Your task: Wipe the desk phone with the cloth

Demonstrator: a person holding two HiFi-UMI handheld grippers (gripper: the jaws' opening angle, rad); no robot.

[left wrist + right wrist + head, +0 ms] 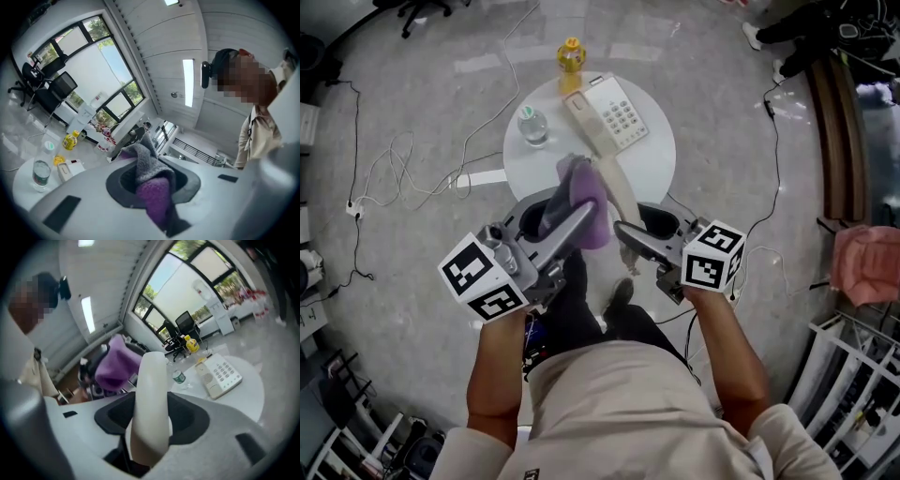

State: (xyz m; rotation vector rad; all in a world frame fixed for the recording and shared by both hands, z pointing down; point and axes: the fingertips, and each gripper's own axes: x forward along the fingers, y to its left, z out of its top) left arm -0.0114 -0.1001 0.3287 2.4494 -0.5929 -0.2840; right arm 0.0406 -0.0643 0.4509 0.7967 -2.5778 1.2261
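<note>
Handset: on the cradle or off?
Off. The right gripper is shut on the handset, held clear of the phone base on the table; the left gripper holds the cloth.

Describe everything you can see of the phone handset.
The handset is a long, gently curved bar of smooth cream plastic with a rounded end. It is off the phone base, which sits on the round white table. The right gripper clamps it near its lower end, and its free end points towards the table. The purple cloth hangs close beside it; whether they touch cannot be told. No cord can be made out.
</note>
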